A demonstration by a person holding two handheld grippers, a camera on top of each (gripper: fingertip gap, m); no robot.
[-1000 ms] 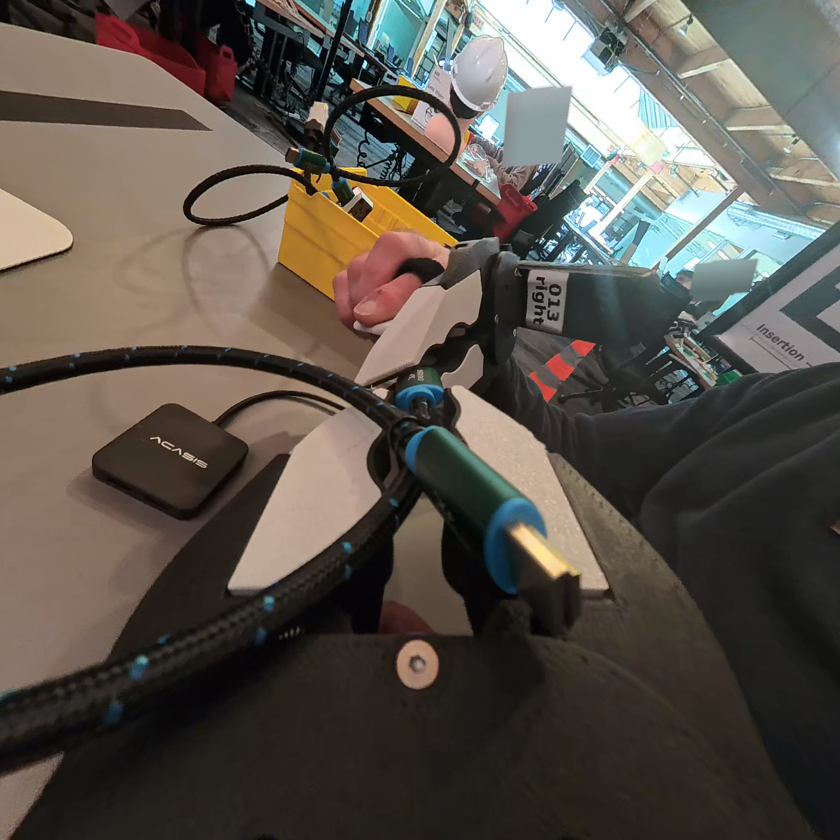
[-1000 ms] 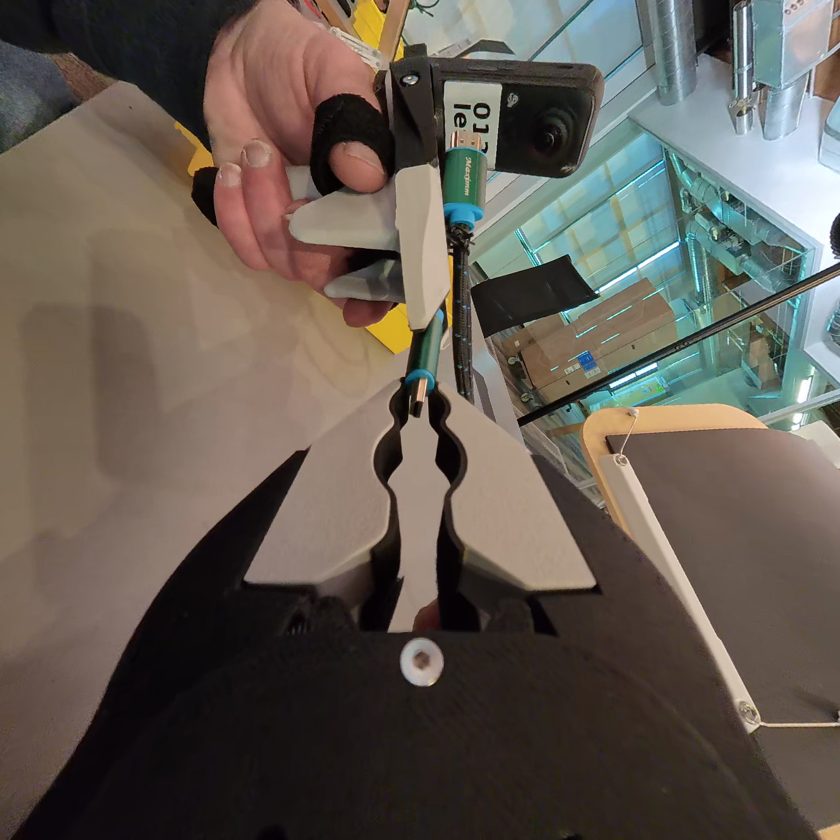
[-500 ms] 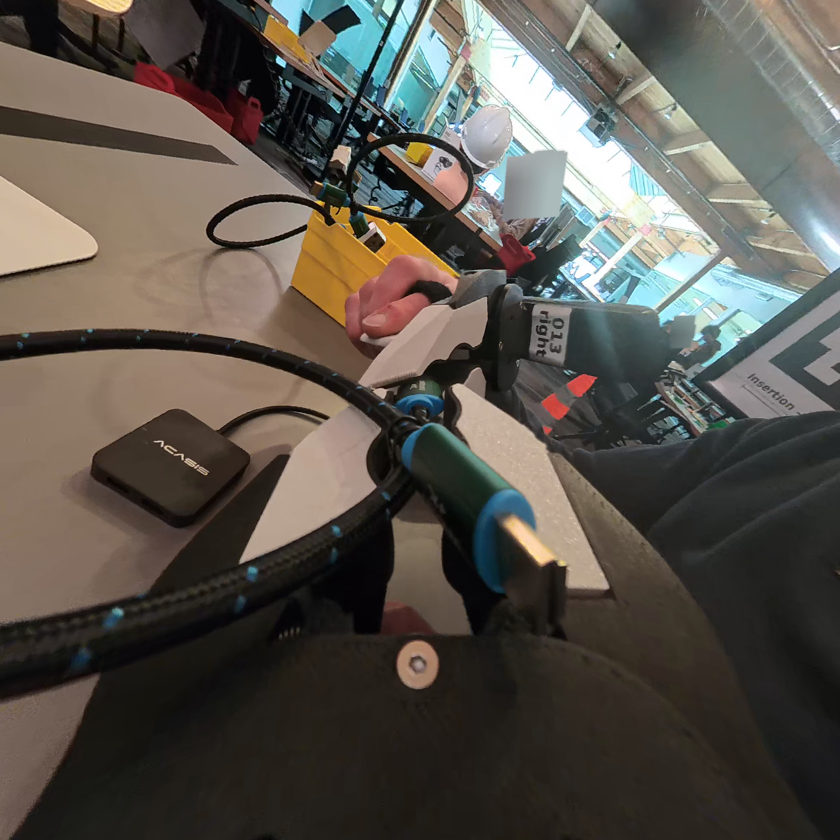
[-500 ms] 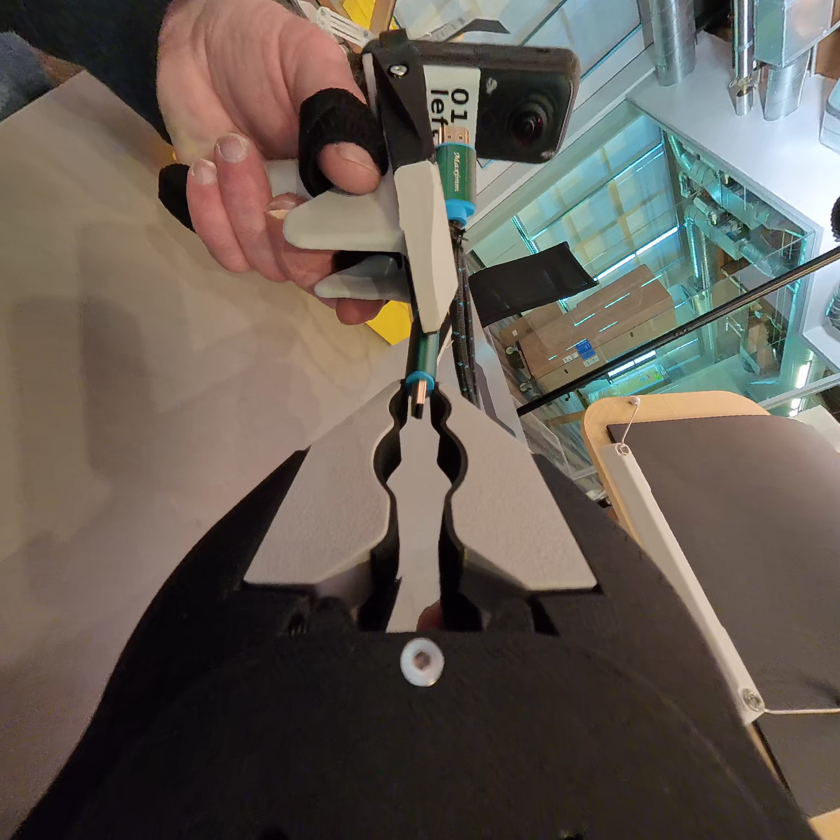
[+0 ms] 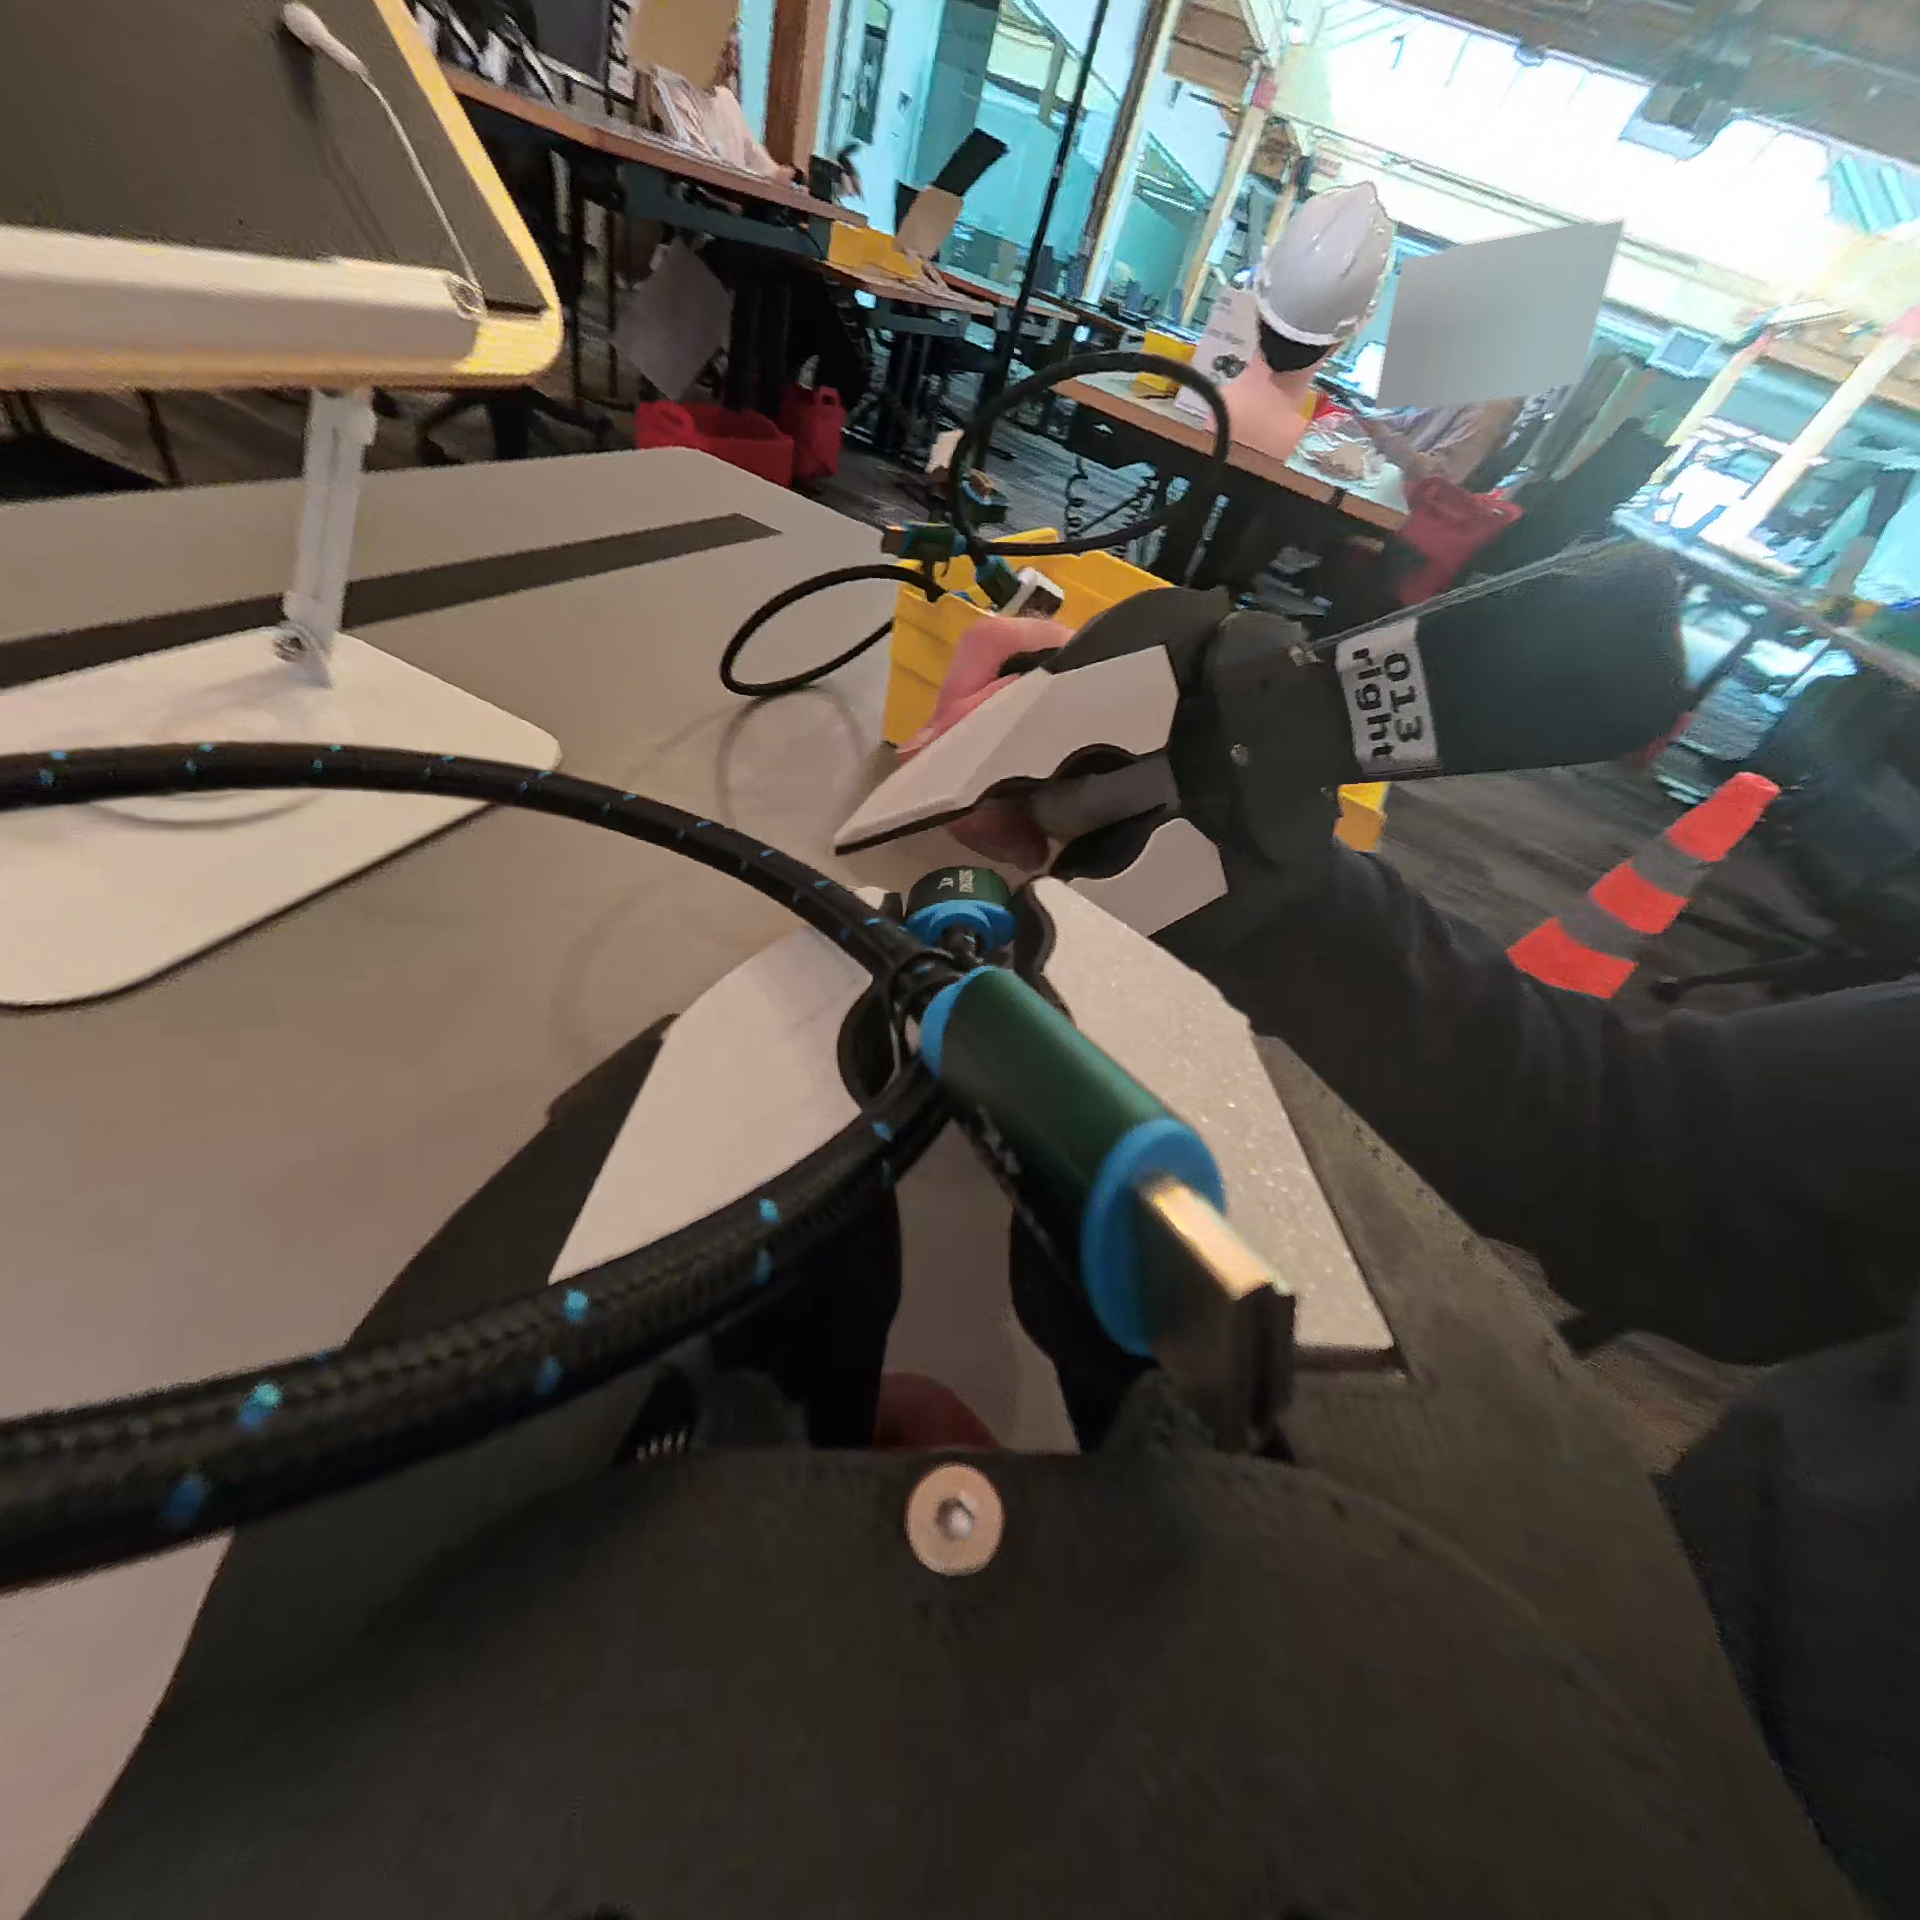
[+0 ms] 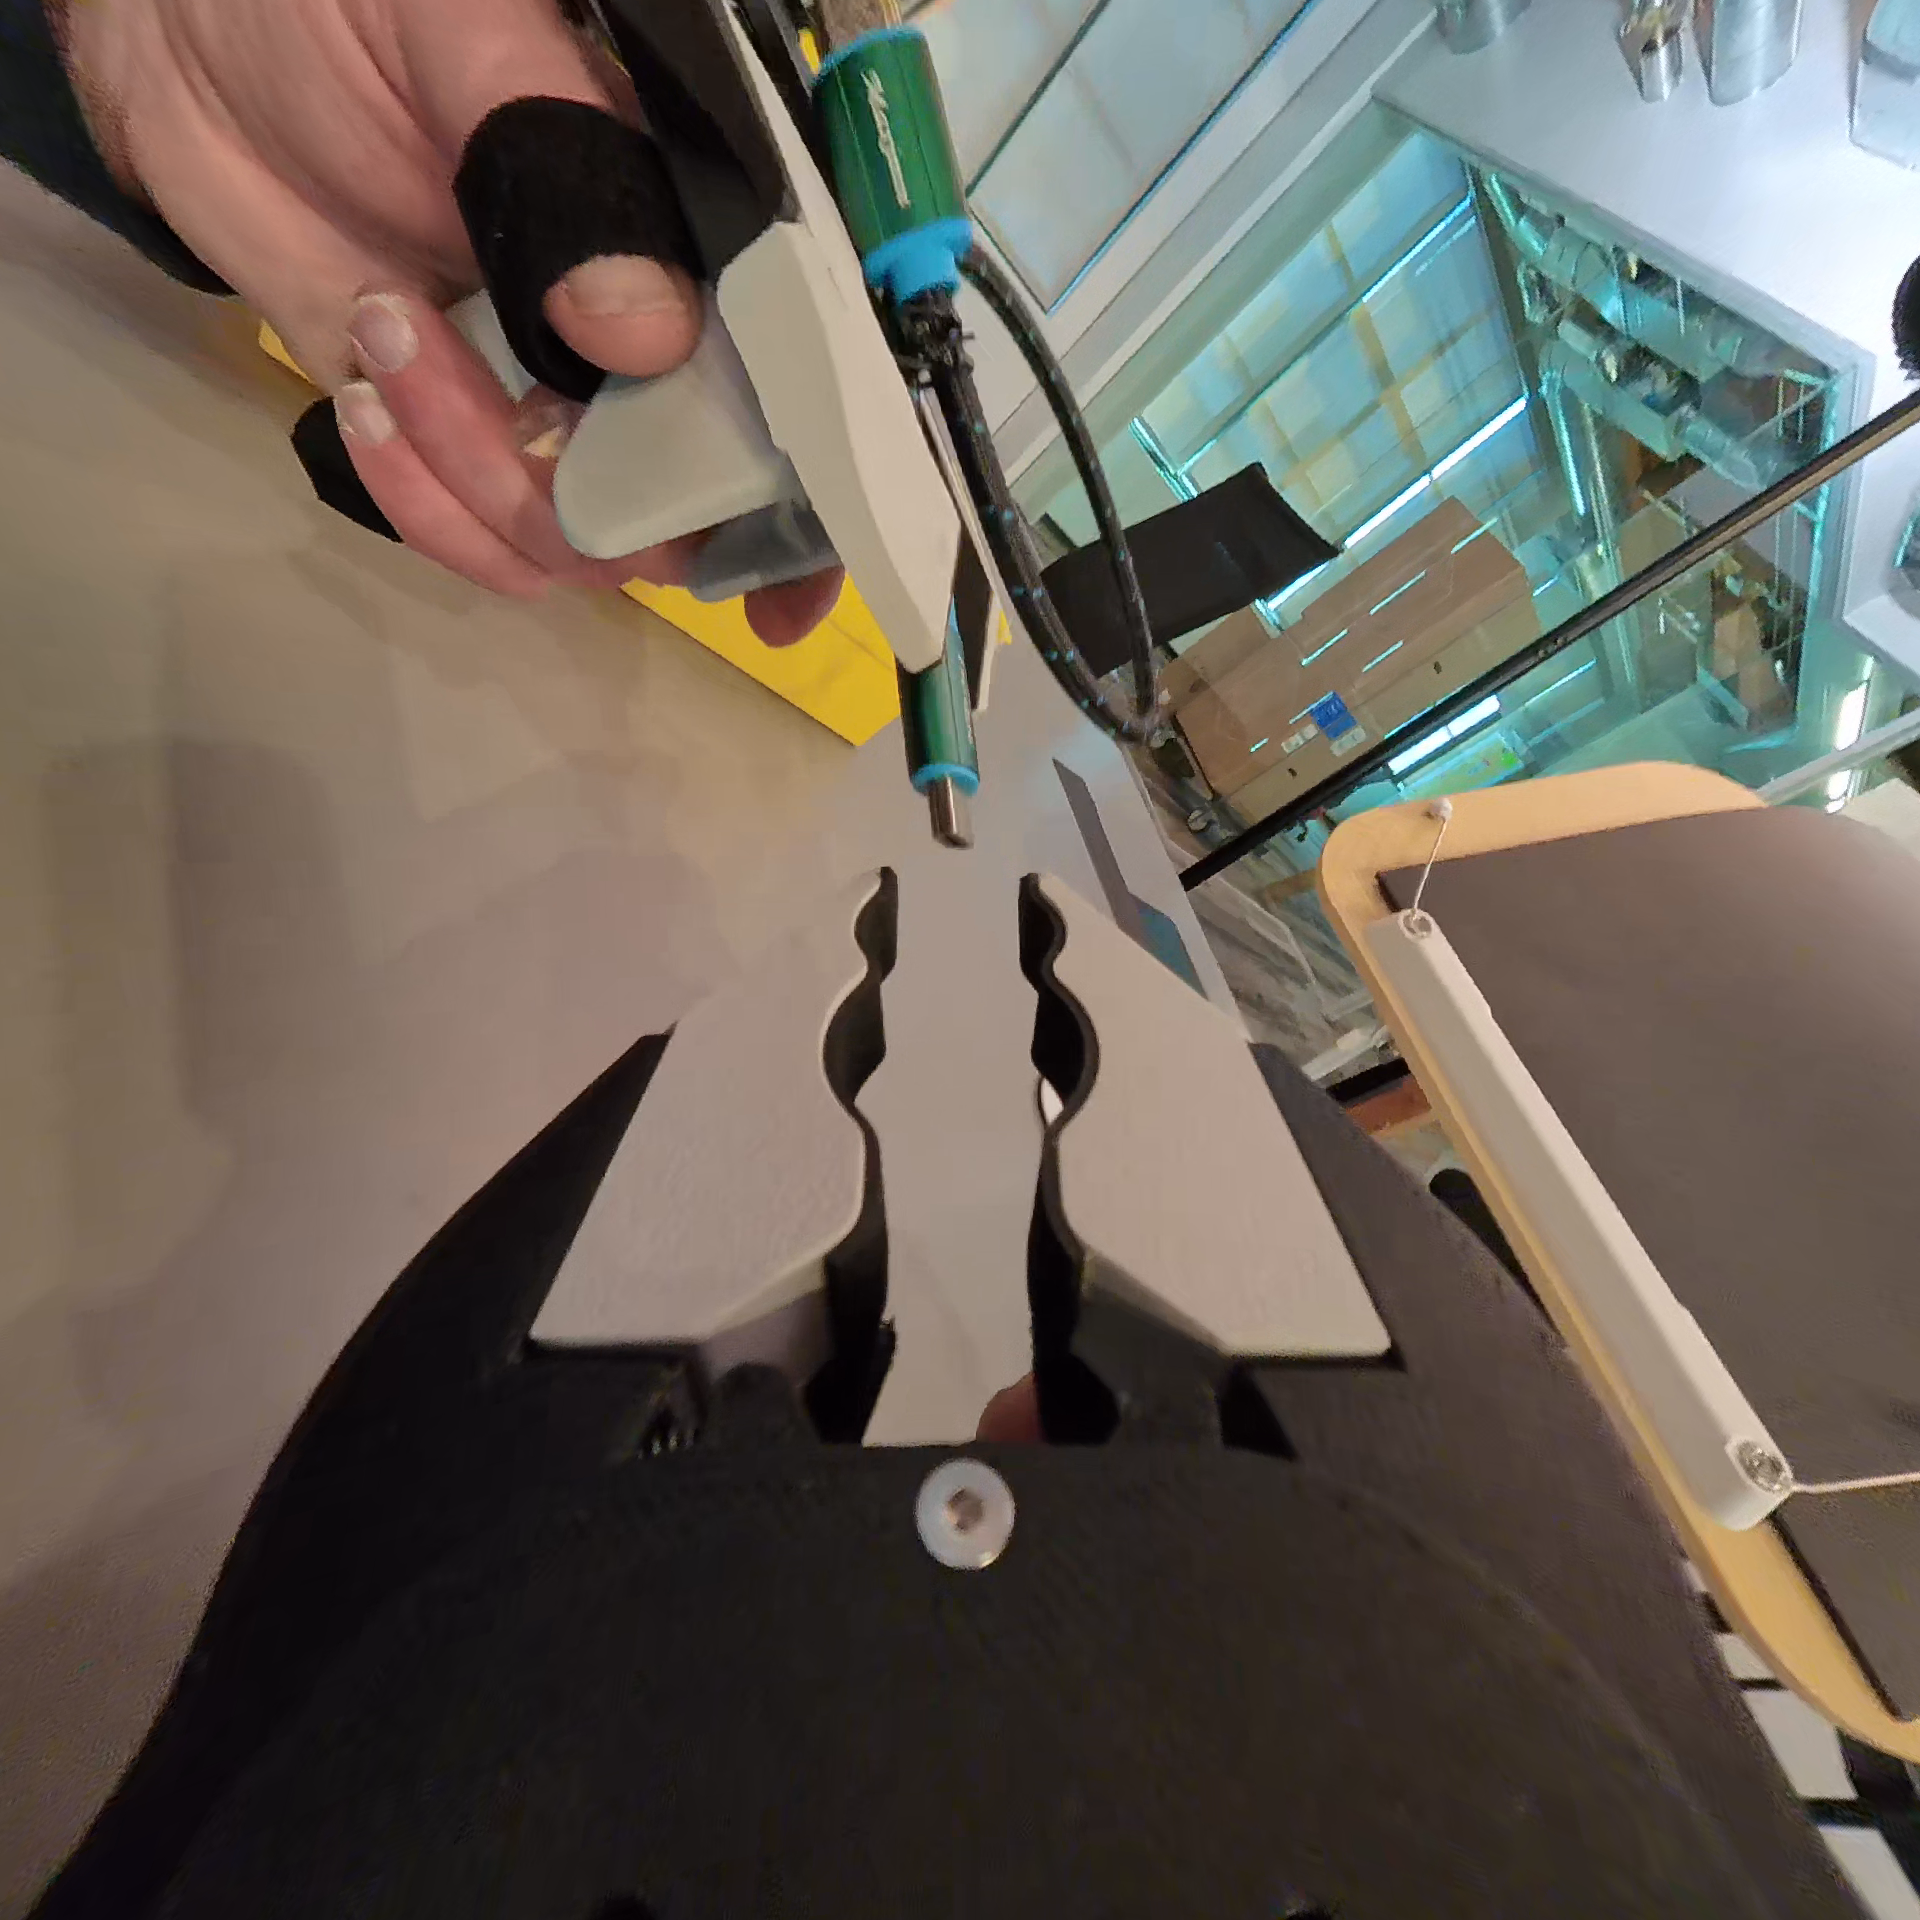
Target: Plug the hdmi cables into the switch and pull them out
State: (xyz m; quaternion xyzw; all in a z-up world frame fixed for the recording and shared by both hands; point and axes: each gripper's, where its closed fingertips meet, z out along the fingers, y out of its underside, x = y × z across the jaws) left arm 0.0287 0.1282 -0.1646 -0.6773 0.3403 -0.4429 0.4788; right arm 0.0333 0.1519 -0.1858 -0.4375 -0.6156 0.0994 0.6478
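My left gripper is shut on a green HDMI plug with blue rings, which sticks out past its fingertips. The black braided cable loops round to the left. Its second green plug lies across my right finger and points back at the camera. In the right wrist view my right gripper is open and empty. The held plug's metal tip hangs just beyond its fingertips, apart from them. The left gripper is held by a hand. The switch is not in view.
A yellow bin stands on the grey table with another looped cable over it. A white stand base carries a dark board on the left. An orange cone stands on the floor. The tips of both grippers are at nearly the same place.
My right gripper has opened wider and drawn back from the plug tip that sat between its fingertips. The left view has swung, and the black switch box has left the frame.
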